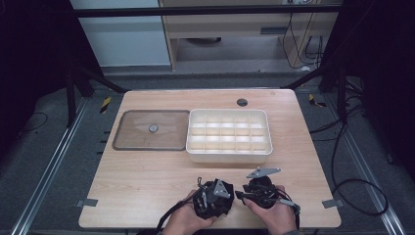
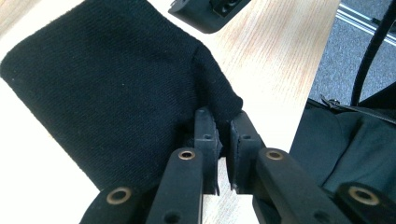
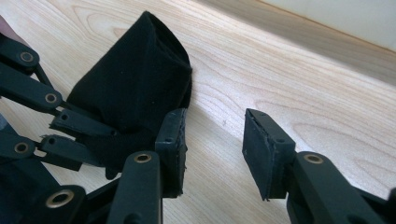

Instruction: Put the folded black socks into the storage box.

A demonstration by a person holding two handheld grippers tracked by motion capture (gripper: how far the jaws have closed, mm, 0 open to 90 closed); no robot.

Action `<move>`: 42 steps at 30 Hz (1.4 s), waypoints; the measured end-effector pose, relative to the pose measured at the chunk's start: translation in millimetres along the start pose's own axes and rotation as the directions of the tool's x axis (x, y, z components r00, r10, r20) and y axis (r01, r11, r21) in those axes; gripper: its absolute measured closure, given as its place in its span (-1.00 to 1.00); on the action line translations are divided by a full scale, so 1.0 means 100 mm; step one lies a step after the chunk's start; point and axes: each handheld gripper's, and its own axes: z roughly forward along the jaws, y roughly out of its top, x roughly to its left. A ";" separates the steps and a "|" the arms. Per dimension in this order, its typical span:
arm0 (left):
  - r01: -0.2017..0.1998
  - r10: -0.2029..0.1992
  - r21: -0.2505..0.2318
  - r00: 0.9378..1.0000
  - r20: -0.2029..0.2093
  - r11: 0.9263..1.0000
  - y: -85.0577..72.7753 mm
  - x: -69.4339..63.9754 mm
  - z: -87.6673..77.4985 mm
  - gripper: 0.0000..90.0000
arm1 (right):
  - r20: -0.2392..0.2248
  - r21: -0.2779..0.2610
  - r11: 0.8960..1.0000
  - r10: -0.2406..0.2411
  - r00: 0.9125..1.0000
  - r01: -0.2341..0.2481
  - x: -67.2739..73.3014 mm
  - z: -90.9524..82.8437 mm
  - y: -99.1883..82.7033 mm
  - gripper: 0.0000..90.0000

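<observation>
A black knitted cloth point(image 2: 107, 93), shaped like a small pouch or sock, lies on the wooden table point(image 1: 147, 186) near its front edge. My left gripper point(image 2: 225, 135) is shut on one corner of it, the jaws almost touching with the fabric pinched between them. In the right gripper view the same cloth point(image 3: 135, 84) stands up with an open end, held by the left gripper point(image 3: 70, 135). My right gripper point(image 3: 215, 135) is open beside it; one pad borders the fabric and bare wood shows between the jaws. From above, left gripper point(image 1: 211, 196) and right gripper point(image 1: 259, 191) sit close together.
A white tray point(image 1: 228, 155) divided into several compartments stands in the middle of the table. A flat greyish lid point(image 1: 132, 139) with a small knob lies to its left. A round black grommet point(image 1: 242, 102) sits near the far edge. Cables hang off the right side.
</observation>
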 end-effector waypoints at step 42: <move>0.031 -0.056 -0.162 0.988 -0.147 0.986 -0.11 0.04 -0.73 -0.18 | -0.027 -0.080 0.996 0.035 0.999 -0.037 0.10 -0.22 0.20 -0.12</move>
